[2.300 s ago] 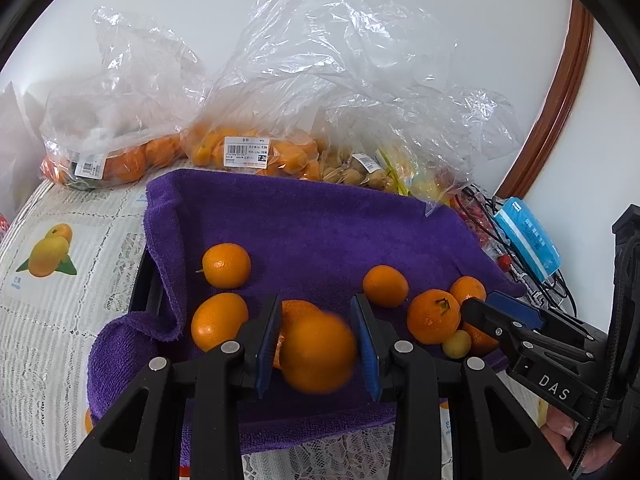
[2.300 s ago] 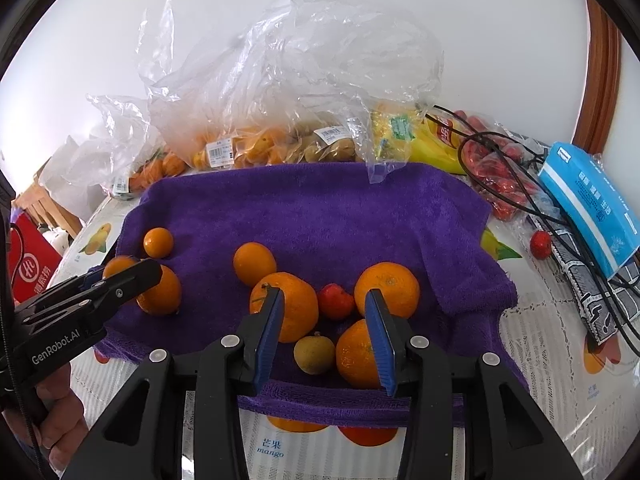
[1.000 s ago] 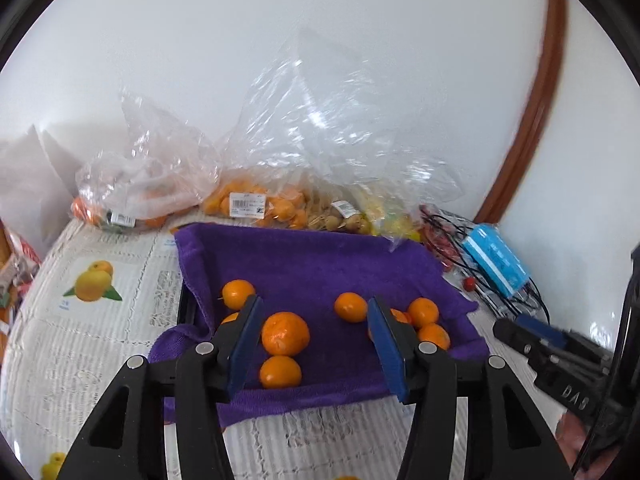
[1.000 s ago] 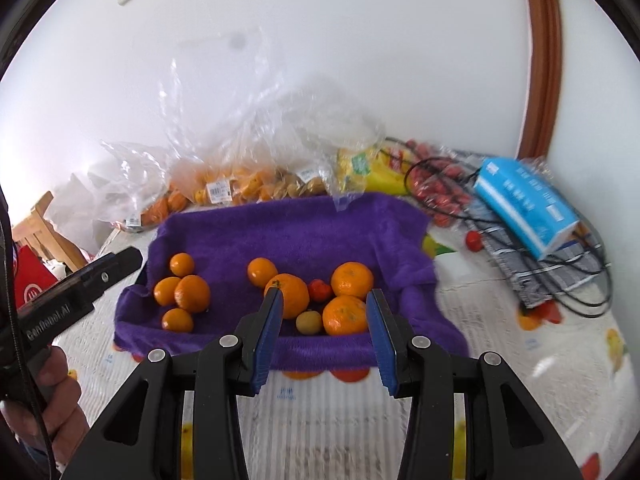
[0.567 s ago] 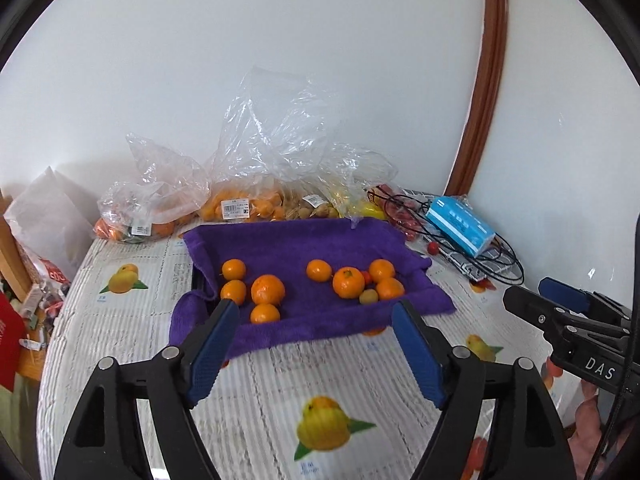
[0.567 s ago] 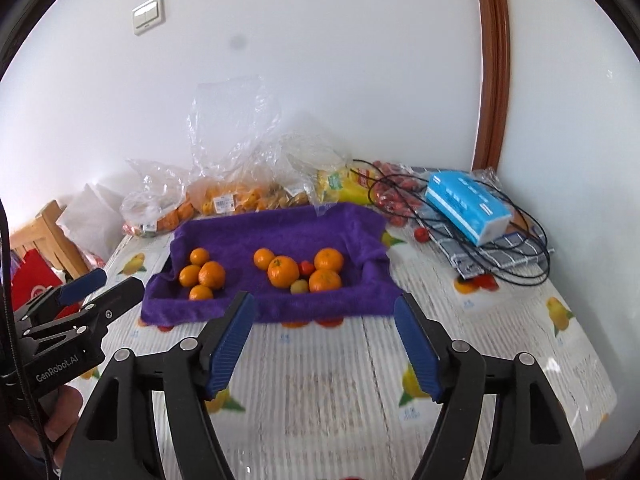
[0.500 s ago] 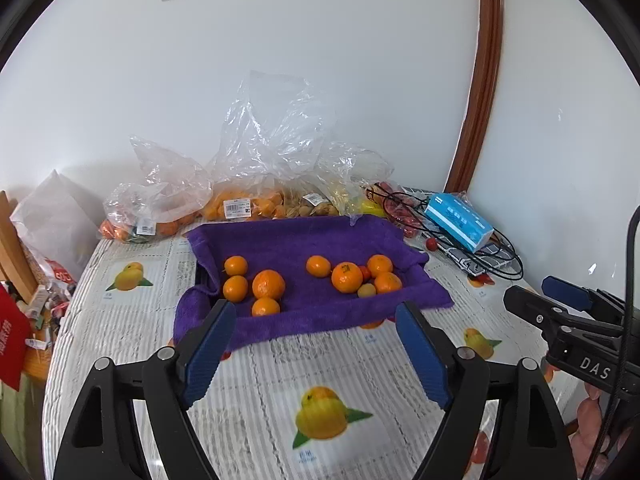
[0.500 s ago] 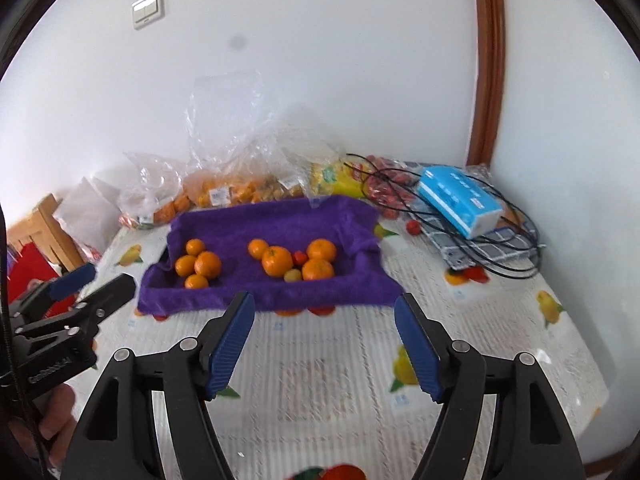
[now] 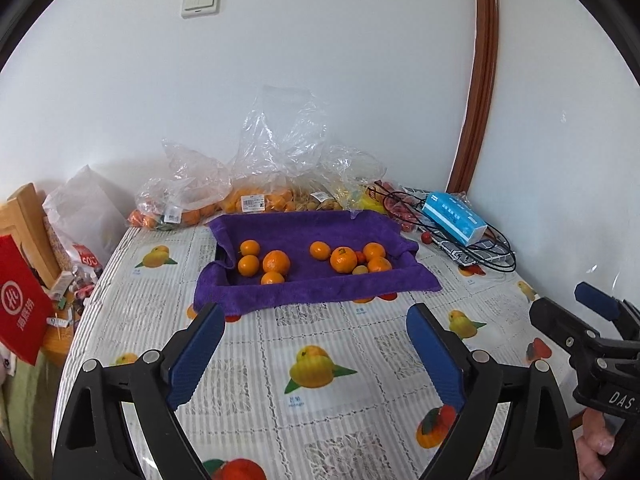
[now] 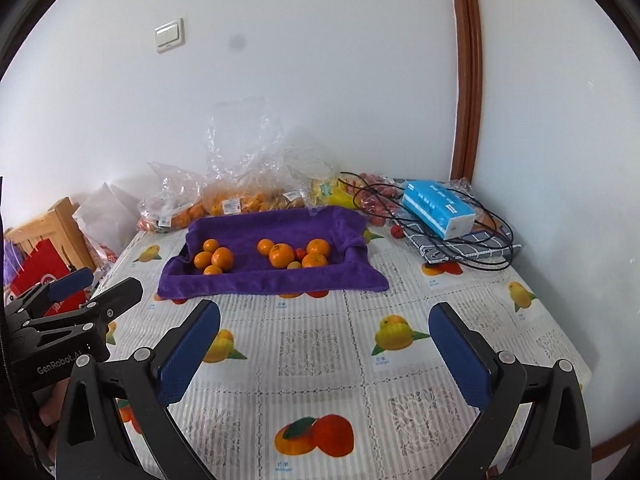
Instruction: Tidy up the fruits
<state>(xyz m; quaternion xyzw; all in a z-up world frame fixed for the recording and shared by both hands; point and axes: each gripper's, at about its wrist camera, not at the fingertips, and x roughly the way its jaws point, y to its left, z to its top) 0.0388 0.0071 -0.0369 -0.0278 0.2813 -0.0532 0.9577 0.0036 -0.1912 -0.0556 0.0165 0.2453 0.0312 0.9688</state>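
A tray lined with a purple towel (image 9: 312, 284) (image 10: 272, 278) sits at the far middle of the table. On it lie two clusters of fruit: several oranges at the left (image 9: 276, 262) (image 10: 222, 258), and several oranges with a small red fruit and a small yellow-green fruit at the right (image 9: 343, 259) (image 10: 281, 255). My left gripper (image 9: 316, 320) is wide open and empty, well back from the tray above the tablecloth. My right gripper (image 10: 324, 320) is also wide open and empty, at the near side of the table.
Clear plastic bags of oranges and other fruit (image 9: 256, 200) lie behind the tray by the wall. A blue tissue pack (image 10: 438, 204) on black cables and a checked cloth lies at the right. A red bag (image 9: 18, 300) and wooden furniture stand off the table's left edge.
The left gripper let go of an orange on the towel. Both grippers opened wide and pulled far back from the tray, which now looks small and distant.
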